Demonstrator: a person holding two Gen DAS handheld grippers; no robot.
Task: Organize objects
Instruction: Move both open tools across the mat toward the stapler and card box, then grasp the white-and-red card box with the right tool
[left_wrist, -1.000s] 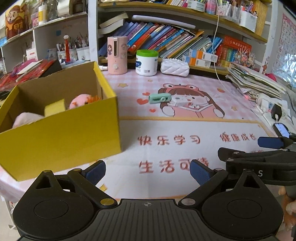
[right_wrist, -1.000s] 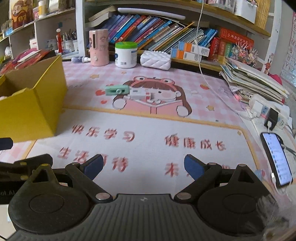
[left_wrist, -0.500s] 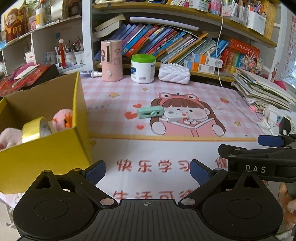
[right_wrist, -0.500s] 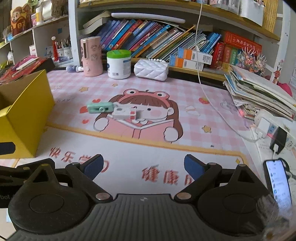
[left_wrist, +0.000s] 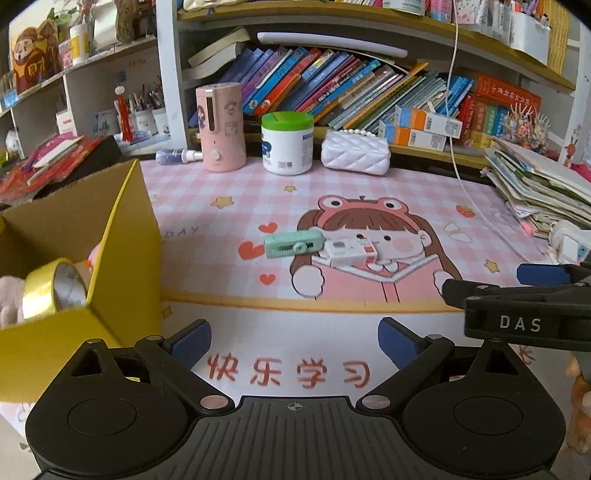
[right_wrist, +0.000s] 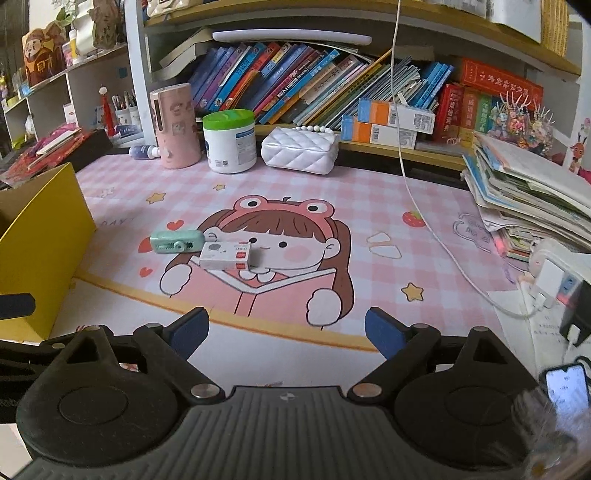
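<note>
A mint-green correction tape (left_wrist: 294, 245) (right_wrist: 177, 241) and a small white box (left_wrist: 351, 252) (right_wrist: 226, 255) lie side by side on the pink cartoon mat. A yellow cardboard box (left_wrist: 122, 243) (right_wrist: 44, 236) stands at the left, holding a roll of yellow tape (left_wrist: 51, 288) and pink plush toys. My left gripper (left_wrist: 294, 345) is open and empty, short of the two items. My right gripper (right_wrist: 286, 334) is open and empty, to the right of the left one; it also shows in the left wrist view (left_wrist: 517, 284).
At the back stand a pink dispenser (left_wrist: 221, 127), a green-lidded white jar (left_wrist: 287, 143) and a white quilted purse (left_wrist: 355, 155) before a bookshelf. A paper stack (right_wrist: 528, 192), a white cable (right_wrist: 424, 221), a charger and a phone (right_wrist: 567, 387) lie at the right.
Both grippers have moved forward over the mat toward the green correction tape and white box. The yellow box has slid to the left of both views. Both stay open.
</note>
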